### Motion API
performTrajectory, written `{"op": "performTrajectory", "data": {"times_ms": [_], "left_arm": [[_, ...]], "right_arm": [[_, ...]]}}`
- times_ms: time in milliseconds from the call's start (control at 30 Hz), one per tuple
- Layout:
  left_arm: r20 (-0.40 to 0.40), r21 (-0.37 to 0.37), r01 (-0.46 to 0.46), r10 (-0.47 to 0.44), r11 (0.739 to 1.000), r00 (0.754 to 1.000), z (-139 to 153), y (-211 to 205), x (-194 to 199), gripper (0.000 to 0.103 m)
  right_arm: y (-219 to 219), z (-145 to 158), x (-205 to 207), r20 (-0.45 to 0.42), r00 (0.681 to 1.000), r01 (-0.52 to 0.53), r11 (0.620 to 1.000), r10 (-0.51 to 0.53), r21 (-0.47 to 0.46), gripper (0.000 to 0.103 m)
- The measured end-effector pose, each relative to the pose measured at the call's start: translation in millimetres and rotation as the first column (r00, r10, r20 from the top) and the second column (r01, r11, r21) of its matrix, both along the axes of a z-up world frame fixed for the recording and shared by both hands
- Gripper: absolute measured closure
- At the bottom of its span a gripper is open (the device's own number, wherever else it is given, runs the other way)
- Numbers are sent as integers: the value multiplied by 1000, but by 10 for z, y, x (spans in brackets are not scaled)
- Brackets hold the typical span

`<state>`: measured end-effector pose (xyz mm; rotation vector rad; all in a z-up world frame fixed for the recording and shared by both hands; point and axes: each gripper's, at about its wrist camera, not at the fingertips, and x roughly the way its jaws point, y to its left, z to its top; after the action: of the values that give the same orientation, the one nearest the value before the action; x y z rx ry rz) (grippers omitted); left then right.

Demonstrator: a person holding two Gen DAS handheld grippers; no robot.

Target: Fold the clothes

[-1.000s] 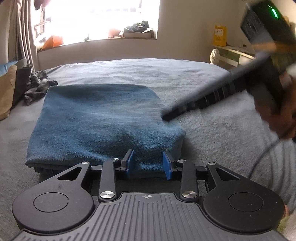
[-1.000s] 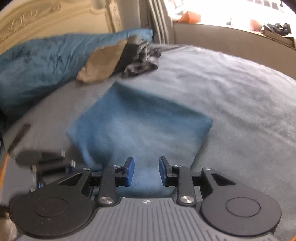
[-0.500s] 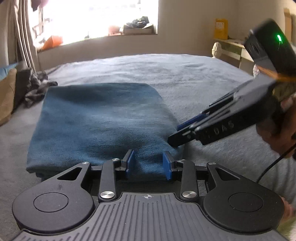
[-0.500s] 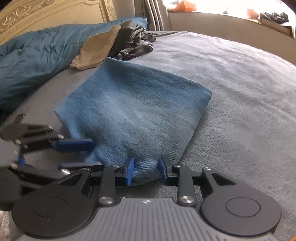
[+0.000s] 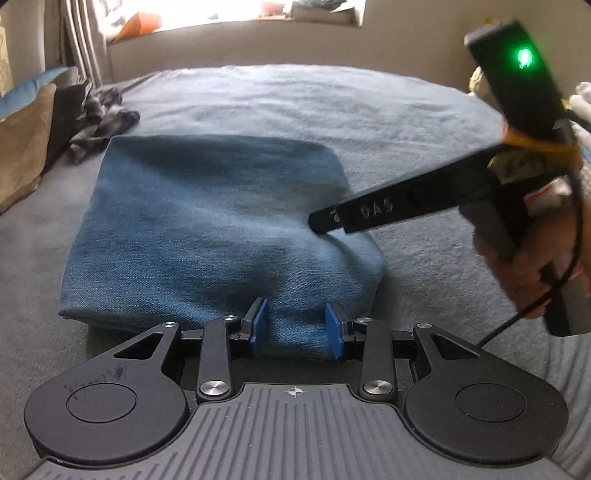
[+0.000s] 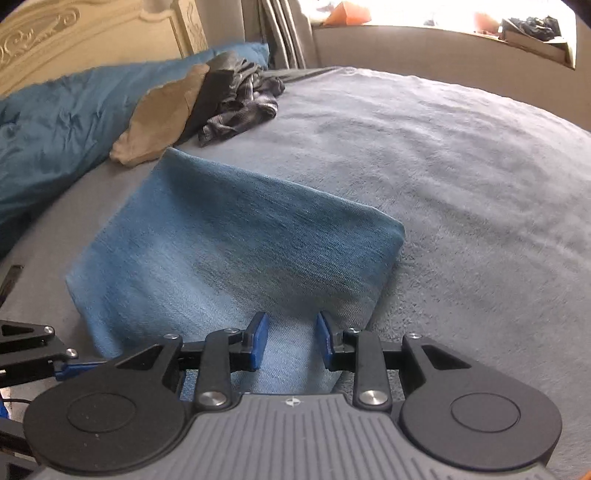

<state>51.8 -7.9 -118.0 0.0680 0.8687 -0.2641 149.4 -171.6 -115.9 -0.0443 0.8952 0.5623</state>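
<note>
A folded blue denim garment [image 5: 207,229] [image 6: 240,251] lies flat on the grey bed cover [image 5: 406,122]. My left gripper [image 5: 295,328] sits at its near edge. The blue pads stand apart, with flat cloth showing between them and no pinch. My right gripper [image 6: 291,339] hovers over the garment's near right corner, its pads also apart above the cloth. In the left wrist view the right gripper's tip [image 5: 325,221] rests on or just above the denim's right side, held by a hand [image 5: 524,266]. One left finger [image 6: 74,367] shows at the right wrist view's lower left.
Crumpled dark clothes [image 6: 240,107] [image 5: 96,118] lie past the garment's far left corner, beside a tan pillow [image 6: 162,114] and a blue duvet [image 6: 55,125]. A carved headboard [image 6: 74,37] and a bright window sill [image 5: 240,26] bound the bed. A cable [image 5: 517,317] hangs from the right gripper.
The right gripper has come down and in over the garment's near right corner. The left gripper tilted and lifted slightly at the near edge. Both jaw gaps look unchanged.
</note>
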Motion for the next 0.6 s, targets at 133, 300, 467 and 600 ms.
{"op": "performTrajectory", "data": {"times_ms": [133, 300, 467, 600], "left_arm": [[-23, 24, -14, 14, 1000, 1000, 20, -43, -8, 69], [-40, 56, -30, 32, 998, 999, 35, -105, 15, 69], [-47, 88, -31, 35, 996, 998, 34, -168, 17, 69], [-54, 97, -38, 43, 995, 998, 23, -173, 44, 69]], "right_arm": [[-20, 168, 125, 15, 999, 32, 999, -32, 30, 72], [-38, -83, 420, -38, 995, 95, 994, -93, 57, 72], [-82, -105, 423, -42, 993, 110, 990, -107, 86, 72], [-112, 22, 464, -64, 989, 141, 980, -134, 140, 70]]}}
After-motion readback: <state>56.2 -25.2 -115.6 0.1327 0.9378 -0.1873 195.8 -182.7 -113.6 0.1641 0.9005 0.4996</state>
